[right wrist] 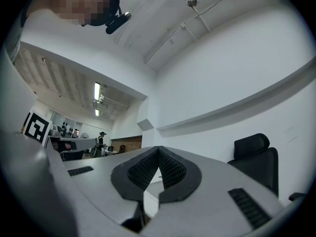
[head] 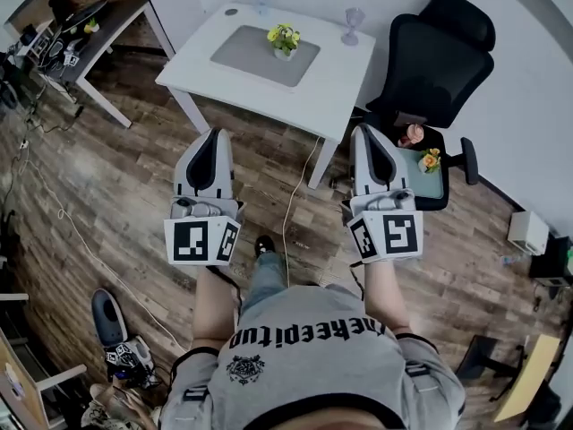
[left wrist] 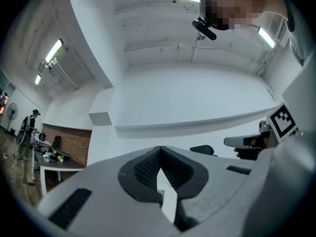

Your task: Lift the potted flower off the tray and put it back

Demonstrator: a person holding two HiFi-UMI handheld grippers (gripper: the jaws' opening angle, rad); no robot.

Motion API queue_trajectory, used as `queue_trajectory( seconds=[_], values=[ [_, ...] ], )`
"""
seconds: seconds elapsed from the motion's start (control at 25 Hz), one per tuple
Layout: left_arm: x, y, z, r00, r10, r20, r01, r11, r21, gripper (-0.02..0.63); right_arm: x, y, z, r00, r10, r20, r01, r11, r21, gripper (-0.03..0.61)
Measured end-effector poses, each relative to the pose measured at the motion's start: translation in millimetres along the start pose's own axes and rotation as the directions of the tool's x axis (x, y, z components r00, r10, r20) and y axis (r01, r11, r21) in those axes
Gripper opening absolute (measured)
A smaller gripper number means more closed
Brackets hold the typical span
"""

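A small yellow potted flower (head: 284,40) stands upright on the grey tray (head: 243,54).

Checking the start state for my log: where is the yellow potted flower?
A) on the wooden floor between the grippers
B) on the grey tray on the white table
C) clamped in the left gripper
B: the potted flower stands on the grey tray on the white table, while the left gripper and right gripper are shut and empty.
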State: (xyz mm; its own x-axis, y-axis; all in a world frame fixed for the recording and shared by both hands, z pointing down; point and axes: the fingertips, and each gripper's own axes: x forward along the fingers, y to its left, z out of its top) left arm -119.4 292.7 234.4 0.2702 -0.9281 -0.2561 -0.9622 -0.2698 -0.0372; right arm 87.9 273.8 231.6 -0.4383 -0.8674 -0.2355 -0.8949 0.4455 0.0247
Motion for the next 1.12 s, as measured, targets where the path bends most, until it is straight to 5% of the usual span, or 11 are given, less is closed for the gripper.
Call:
queue_trajectory(
  seconds=[0.48,1.12],
  values=[
    [95,108,-16,0.993,-0.118,0.006,0.118,0.993,-0.007,0.003,118,21,-18,0.992,-0.123,0.015,0.123,0.992,-0.018,0.002],
    [210,122,-76,0.978,-0.202,-0.044,0.199,0.978,-0.064,0.003,188,-37,-59,0.974,-0.223,-0.033,0.222,0.975,-0.032,0.002]
  ],
)
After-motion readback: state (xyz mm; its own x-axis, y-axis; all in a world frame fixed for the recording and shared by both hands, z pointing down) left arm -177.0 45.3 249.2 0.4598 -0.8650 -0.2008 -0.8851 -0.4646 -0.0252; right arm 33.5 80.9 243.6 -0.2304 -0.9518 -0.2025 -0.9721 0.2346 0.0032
